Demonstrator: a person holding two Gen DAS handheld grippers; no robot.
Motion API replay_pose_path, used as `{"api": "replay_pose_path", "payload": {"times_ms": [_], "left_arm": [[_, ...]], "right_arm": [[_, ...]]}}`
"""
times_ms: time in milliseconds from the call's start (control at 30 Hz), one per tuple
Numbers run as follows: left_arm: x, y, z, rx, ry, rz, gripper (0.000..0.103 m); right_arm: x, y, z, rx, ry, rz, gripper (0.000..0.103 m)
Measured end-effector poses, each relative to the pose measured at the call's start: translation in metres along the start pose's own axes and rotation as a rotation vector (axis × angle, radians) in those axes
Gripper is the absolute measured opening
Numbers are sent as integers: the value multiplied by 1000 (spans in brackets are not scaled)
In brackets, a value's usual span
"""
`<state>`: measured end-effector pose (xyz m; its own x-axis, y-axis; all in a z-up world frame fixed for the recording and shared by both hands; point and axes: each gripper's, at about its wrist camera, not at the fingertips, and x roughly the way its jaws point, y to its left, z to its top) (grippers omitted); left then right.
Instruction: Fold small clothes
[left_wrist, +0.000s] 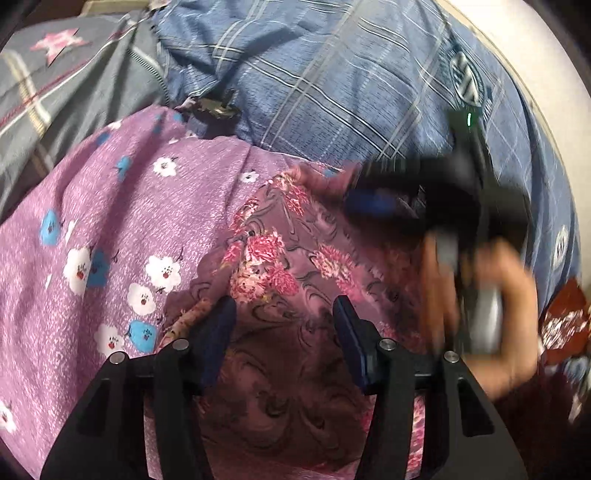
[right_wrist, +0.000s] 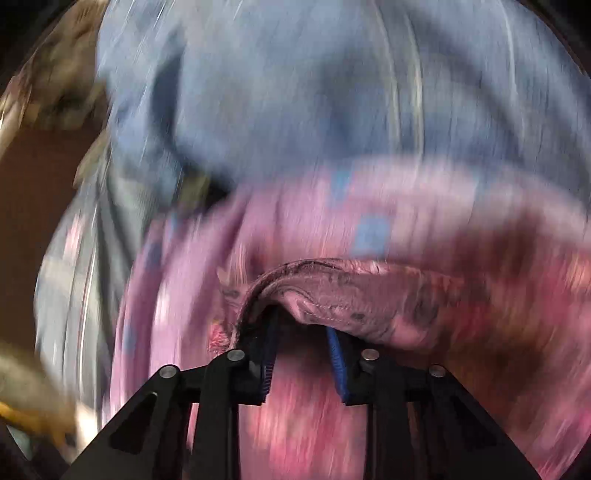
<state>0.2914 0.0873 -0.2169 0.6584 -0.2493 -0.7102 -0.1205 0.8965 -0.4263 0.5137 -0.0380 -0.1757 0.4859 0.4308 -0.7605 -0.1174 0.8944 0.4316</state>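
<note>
**A:** Where is the garment?

**B:** The small mauve garment (left_wrist: 280, 266), printed with pink flowers and dark swirls, lies on a purple sheet (left_wrist: 122, 221) with white and blue blossoms. It sits near the middle of the left wrist view, reaching from the near edge up to the right.

**A:** Which way does it run?

**B:** Its long axis goes from near, under the left gripper (left_wrist: 284, 325), away toward the far right, where the right gripper (left_wrist: 373, 199) meets its far edge. It is rumpled, so I cannot tell a waist from a hem.

**A:** How does the left gripper stand?

**B:** Its jaws are parted about halfway, one on each side of the cloth, with nothing pinched between the pads.

**A:** And the right one?

**B:** In the right wrist view the right gripper (right_wrist: 303, 339) has a stitched edge of the garment (right_wrist: 332, 295) draped over its fingertips. The jaws stand fairly narrow with a gap between the blue pads; whether they press on the cloth I cannot tell. A hand (left_wrist: 495, 302) holds that gripper at the right, blurred.

**A:** Any writing?

**B:** The blue plaid bedding (left_wrist: 332, 74) beyond carries round badges (left_wrist: 467, 79) at the far right, too blurred to read. A grey cloth with a pink star (left_wrist: 55, 42) lies at the far left.
</note>
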Motion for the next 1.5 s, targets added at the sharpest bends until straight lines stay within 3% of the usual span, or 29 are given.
{"api": "replay_pose_path", "payload": {"times_ms": [67, 133, 267, 367, 467, 533, 633, 667, 733, 833, 867, 933, 1067, 1167, 1333, 1400, 1433, 1500], "left_arm": [[-1, -1, 1, 23, 10, -9, 53], [-3, 4, -2, 13, 22, -28, 53], [-9, 4, 0, 18, 15, -21, 50], [-7, -1, -2, 32, 49, 9, 49], [-3, -4, -4, 66, 80, 65, 38], [-4, -4, -5, 73, 92, 93, 32], [-7, -4, -4, 61, 98, 124, 28], [-11, -5, -4, 40, 85, 127, 28], [-22, -10, -4, 19, 47, 113, 28], [-30, -38, -6, 112, 12, 107, 33], [-25, -42, -8, 126, 32, 113, 37], [-5, -42, -15, 145, 126, 173, 37], [-1, -50, -18, 221, 119, 222, 37], [-16, -32, -7, 117, 105, 154, 37], [-60, 8, 8, -85, 93, 58, 40], [-74, 18, 2, -129, 78, 45, 58], [-73, 21, 1, -158, 85, 32, 70], [-67, 37, -7, -286, 169, -59, 73]], "right_arm": [[-22, -13, 12, 71, -75, 48, 29], [-45, -18, 8, 46, -80, 40, 29], [-123, -50, -39, 39, -80, -50, 29], [-164, -90, -84, 82, -86, -175, 29], [-173, -121, -121, 115, -14, -277, 29], [-173, -147, -150, 169, 22, -298, 21], [-200, -158, -175, 209, -40, -264, 19], [-207, -155, -180, 215, -57, -246, 25], [-225, -142, -191, 192, -122, -183, 26], [-218, -132, -206, 166, -77, -136, 26], [-210, -134, -211, 171, -36, -129, 26], [-212, -138, -223, 149, -78, -109, 24], [-224, -148, -225, 205, -100, -37, 24], [-234, -156, -225, 265, -100, 52, 32], [-264, -167, -246, 404, -132, 214, 54], [-269, -166, -259, 453, -142, 260, 69], [-268, -167, -267, 484, -142, 272, 71], [-265, -168, -281, 531, -131, 280, 71]]}}
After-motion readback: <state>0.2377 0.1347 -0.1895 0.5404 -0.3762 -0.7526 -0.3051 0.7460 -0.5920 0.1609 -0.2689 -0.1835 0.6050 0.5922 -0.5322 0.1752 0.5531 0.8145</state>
